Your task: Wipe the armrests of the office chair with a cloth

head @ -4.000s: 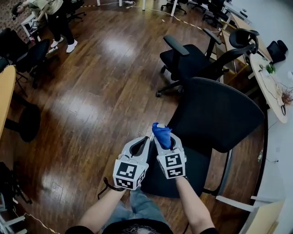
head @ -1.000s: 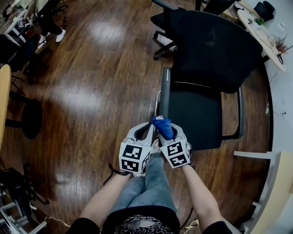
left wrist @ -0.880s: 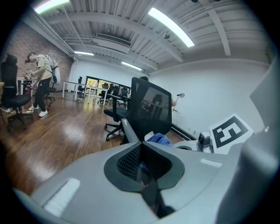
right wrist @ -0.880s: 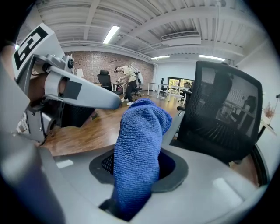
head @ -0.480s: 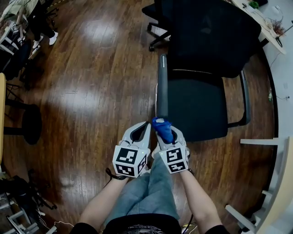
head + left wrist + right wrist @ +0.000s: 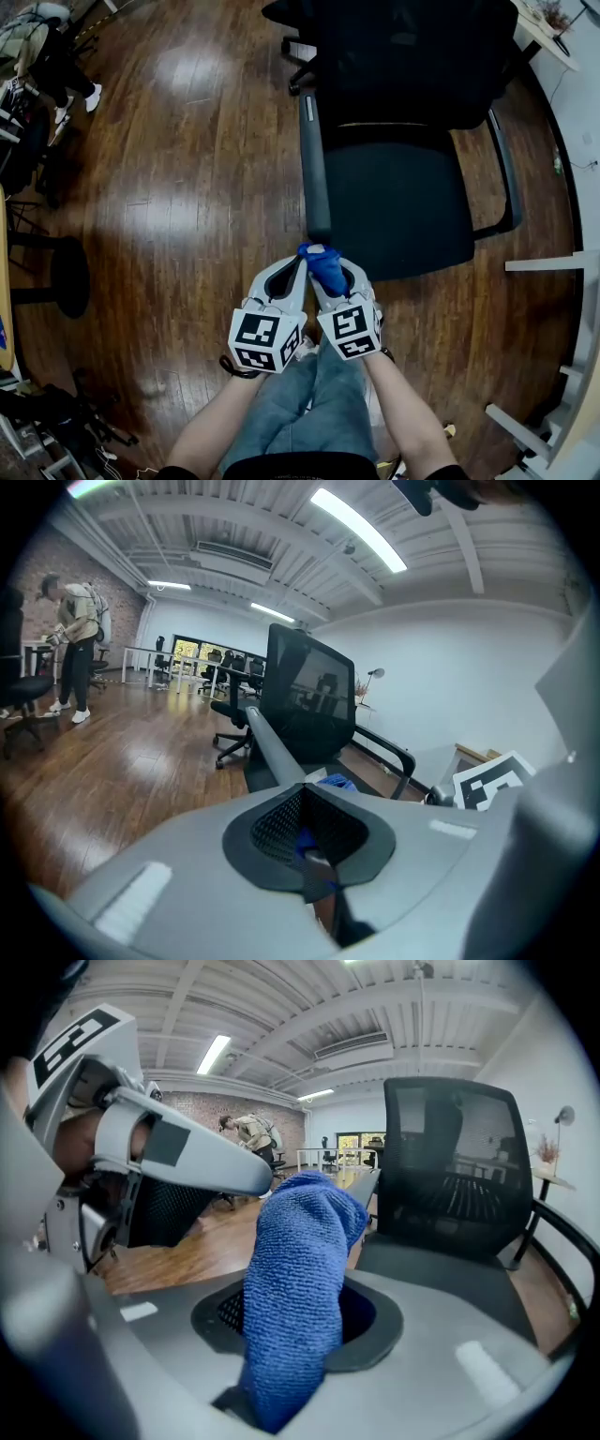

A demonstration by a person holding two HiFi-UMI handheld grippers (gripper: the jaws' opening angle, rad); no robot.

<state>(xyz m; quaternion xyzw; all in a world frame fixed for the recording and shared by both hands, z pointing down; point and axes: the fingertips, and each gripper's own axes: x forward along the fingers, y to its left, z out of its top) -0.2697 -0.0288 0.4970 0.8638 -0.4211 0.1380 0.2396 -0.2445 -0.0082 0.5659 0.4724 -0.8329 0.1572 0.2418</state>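
Observation:
A black office chair faces me, with its grey left armrest running toward the grippers and its right armrest on the far side. My right gripper is shut on a blue cloth, which bulges out of the jaws. The cloth's tip sits just short of the left armrest's near end. My left gripper sits right beside it on the left, jaws together with nothing of its own between them. In the left gripper view the armrest leads to the mesh backrest.
Dark wooden floor lies to the left of the chair. A second black chair stands behind it. A round stool base and a person are at the far left. A white desk frame stands on the right.
The chair has slid up and left in the head view and now sits squarer to me. Both grippers stay side by side with the cloth held, close to the left armrest's near end.

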